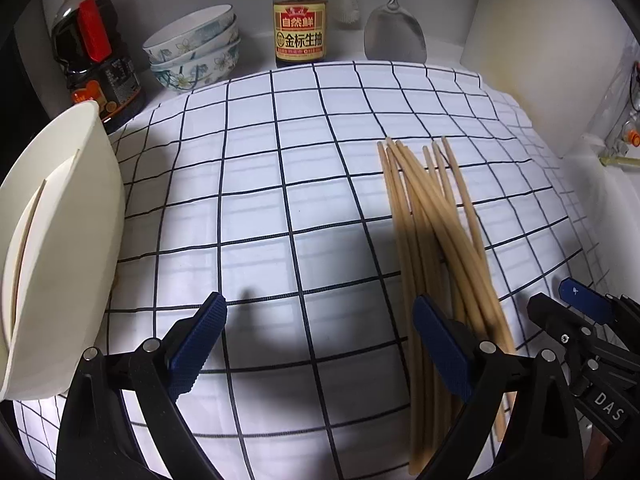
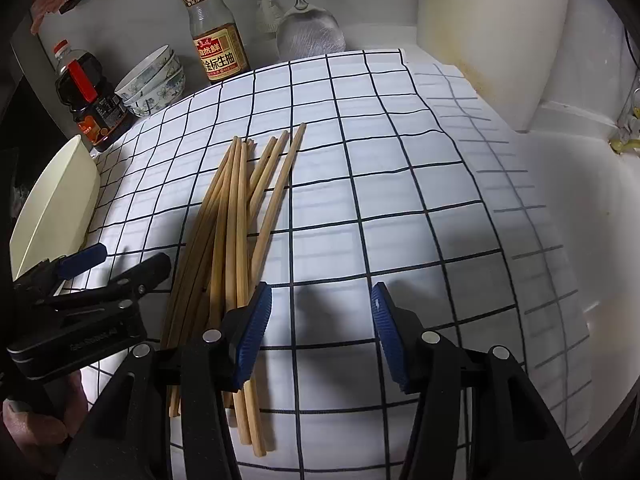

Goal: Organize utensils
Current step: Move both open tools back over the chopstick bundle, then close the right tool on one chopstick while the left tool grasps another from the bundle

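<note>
Several wooden chopsticks [image 1: 432, 232] lie in a loose bundle on a white cloth with a dark grid [image 1: 280, 200]. In the left wrist view my left gripper [image 1: 320, 344] is open and empty, low over the cloth. Its right finger [image 1: 440, 348] overlaps the bundle's left side. A cream utensil holder [image 1: 60, 240] stands at the left with a thin stick inside. In the right wrist view the chopsticks [image 2: 236, 216] run under my right gripper's left finger [image 2: 254, 336]. The right gripper [image 2: 320, 336] is open over bare cloth. The left gripper [image 2: 128, 256] is beside the bundle, near the holder [image 2: 52, 208].
At the back stand a soy sauce bottle [image 1: 299, 20], a dark bottle with a red handle [image 1: 92, 52], stacked floral bowls [image 1: 196, 48], a metal spatula [image 1: 394, 36] and a white brush [image 1: 346, 4]. A white wall block [image 2: 492, 40] rises at the right.
</note>
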The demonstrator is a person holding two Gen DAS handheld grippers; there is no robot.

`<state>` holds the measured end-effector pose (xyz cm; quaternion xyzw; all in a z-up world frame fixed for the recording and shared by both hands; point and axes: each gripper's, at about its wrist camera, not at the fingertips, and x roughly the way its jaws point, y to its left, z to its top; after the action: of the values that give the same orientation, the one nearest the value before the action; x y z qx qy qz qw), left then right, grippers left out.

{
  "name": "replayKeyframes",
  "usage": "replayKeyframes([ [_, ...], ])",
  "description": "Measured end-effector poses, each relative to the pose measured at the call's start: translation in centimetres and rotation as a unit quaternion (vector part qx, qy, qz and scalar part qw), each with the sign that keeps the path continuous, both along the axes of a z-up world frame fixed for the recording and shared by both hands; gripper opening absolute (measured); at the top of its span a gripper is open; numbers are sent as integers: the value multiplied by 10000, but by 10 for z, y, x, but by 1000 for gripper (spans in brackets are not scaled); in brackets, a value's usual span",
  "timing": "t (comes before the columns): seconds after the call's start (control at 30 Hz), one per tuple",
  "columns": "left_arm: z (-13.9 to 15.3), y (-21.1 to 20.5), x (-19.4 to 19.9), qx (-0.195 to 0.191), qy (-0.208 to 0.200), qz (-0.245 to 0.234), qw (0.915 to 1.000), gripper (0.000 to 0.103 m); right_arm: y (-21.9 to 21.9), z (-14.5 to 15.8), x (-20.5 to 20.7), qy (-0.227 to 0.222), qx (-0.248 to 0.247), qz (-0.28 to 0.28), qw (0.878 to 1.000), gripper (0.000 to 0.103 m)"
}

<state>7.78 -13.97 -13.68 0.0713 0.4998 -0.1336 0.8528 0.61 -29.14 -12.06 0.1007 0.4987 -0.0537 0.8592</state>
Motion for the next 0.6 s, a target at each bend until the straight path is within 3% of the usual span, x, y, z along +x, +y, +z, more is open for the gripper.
replayKeyframes([
  [0.6, -9, -7, 2, -4, 56, -53, 10000, 94, -5, -5, 9, -20, -74, -129, 9999, 50],
])
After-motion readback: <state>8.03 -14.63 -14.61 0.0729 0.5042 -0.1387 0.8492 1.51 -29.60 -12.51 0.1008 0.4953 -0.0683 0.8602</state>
